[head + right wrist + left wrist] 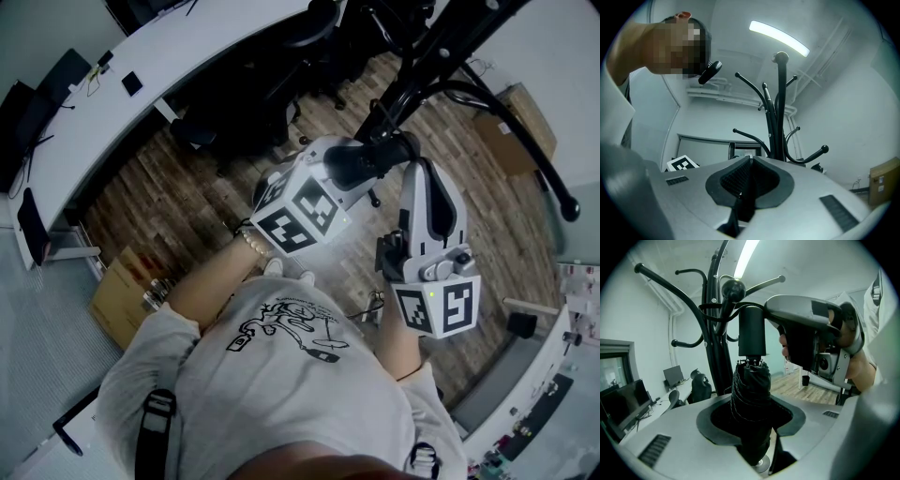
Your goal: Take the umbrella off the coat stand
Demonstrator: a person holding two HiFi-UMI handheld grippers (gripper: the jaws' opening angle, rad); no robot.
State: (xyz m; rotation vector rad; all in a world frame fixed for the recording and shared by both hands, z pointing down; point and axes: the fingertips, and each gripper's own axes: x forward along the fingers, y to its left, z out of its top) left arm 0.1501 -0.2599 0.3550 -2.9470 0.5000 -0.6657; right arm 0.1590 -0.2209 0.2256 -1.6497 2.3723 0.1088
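Note:
A folded black umbrella (751, 399) stands upright between the jaws of my left gripper (752, 427), which is shut on its cloth. Its smooth handle (752, 331) points up, next to a ball-tipped hook (733, 288) of the black coat stand (714, 341). A thin strap runs from the handle's top toward that hook. In the head view the left gripper (361, 167) holds the umbrella (382, 156) beside the stand's pole (436, 56). My right gripper (419, 173) hovers just to the right, shut and with nothing in it (749, 180). It faces the coat stand (778, 117).
A long white desk (187, 61) curves across the far left, with dark office chairs (272, 84) in front of it. Cardboard boxes sit on the wood floor at left (122, 295) and far right (520, 117). The stand's curved feet (525, 141) spread to the right.

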